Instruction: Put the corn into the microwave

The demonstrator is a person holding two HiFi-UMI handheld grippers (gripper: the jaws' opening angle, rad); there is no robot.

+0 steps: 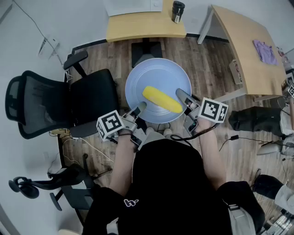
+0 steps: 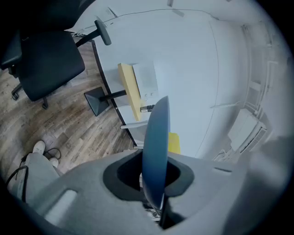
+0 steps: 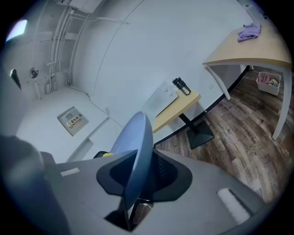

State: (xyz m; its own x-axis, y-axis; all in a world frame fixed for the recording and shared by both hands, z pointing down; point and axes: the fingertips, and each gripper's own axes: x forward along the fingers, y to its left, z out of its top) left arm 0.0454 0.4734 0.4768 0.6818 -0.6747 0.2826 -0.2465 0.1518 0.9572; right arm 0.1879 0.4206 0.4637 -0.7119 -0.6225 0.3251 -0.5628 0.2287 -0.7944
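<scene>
A yellow corn cob (image 1: 162, 99) lies across a round light-blue plate (image 1: 156, 78) that is held in the air above the wooden floor. My left gripper (image 1: 139, 110) is shut on the plate's near-left rim, and my right gripper (image 1: 184, 98) is shut on its near-right rim. In the left gripper view the plate (image 2: 155, 147) stands edge-on between the jaws, with a bit of the corn (image 2: 173, 142) behind it. In the right gripper view the plate (image 3: 138, 156) also runs edge-on through the jaws, and a sliver of corn (image 3: 107, 154) peeks out at its left. No microwave is in view.
A black office chair (image 1: 59, 103) stands at the left. A small wooden table (image 1: 142, 23) with a dark bottle (image 1: 177, 11) is straight ahead against the white wall. A larger wooden table (image 1: 250, 46) with a purple cloth (image 1: 265, 50) is at the right. Cables lie on the floor.
</scene>
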